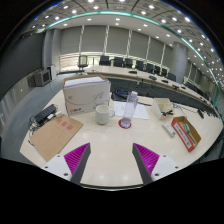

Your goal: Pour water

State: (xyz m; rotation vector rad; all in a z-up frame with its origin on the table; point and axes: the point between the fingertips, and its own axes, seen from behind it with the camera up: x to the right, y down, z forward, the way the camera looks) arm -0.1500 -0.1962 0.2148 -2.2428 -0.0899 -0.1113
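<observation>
Bottle [131, 108] stands upright on the counter [110, 155], straight ahead of the fingers [111, 158] and a touch right of their midline, well beyond the tips. White cup [104, 114] sits just left of the bottle. Fingers are spread wide with nothing between them, so I'd guess it's a plain forward reach.

a pale table [110, 160] carries a white cup [103, 114], clear bottle [129, 108], perhaps a paper bag [55, 136].

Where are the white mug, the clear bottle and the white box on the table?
white mug [104, 114]: gripper view, side wall.
clear bottle [130, 106]: gripper view, mid-body.
white box [86, 94]: gripper view, front face.
</observation>
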